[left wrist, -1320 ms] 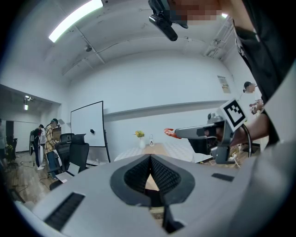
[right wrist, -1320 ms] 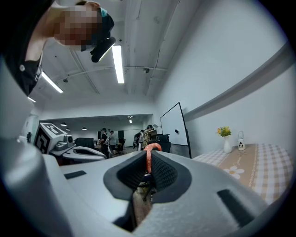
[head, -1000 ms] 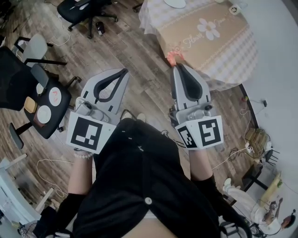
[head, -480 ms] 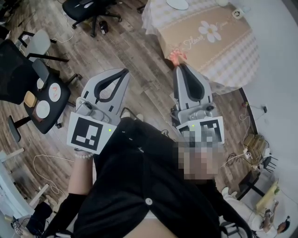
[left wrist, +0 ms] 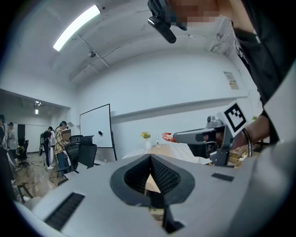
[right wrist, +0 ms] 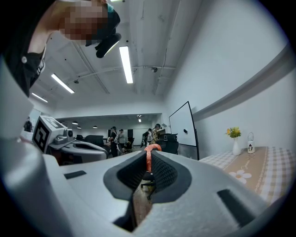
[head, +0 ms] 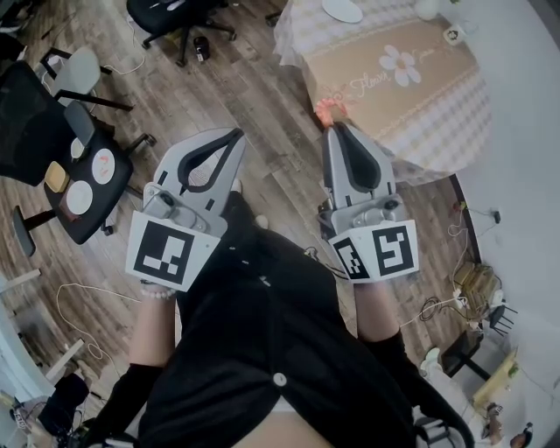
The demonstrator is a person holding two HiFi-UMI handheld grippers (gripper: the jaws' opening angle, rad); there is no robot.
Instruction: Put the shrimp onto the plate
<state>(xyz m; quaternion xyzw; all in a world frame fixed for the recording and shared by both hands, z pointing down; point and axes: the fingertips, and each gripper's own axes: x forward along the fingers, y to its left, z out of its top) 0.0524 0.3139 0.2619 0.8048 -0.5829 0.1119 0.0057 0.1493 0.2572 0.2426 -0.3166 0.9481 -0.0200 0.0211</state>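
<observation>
Shrimp (head: 325,108): picked up, not delivered. Your right gripper (head: 333,125) is clamped on it, the orange curl poking out past the tips, held in the air at the near edge of the checked table (head: 442,118).

Plate (head: 341,10): white, at the far end of that table, beyond the daisy runner (head: 385,66). It is well apart from the shrimp, and nothing can be seen on it from here.

Left gripper (head: 234,134): tips together on nothing, held over the wood floor beside the right one.

Judged progress: the grasp is done. The carry across the runner, the lowering over the plate and the release are left.

What each view adds:
- Head view: the only one that shows the plate, so steer by it.
- Right gripper view: shows the grip itself, the shrimp pinched thin and upright between the ribbed pads. It looks along the table's side towards a whiteboard and distant people, with a vase of yellow flowers on the cloth at right. No plate.
- Left gripper view: shows your right gripper side-on and about level, the shrimp jutting from its tip, and its own tips meeting with nothing between them.
</observation>
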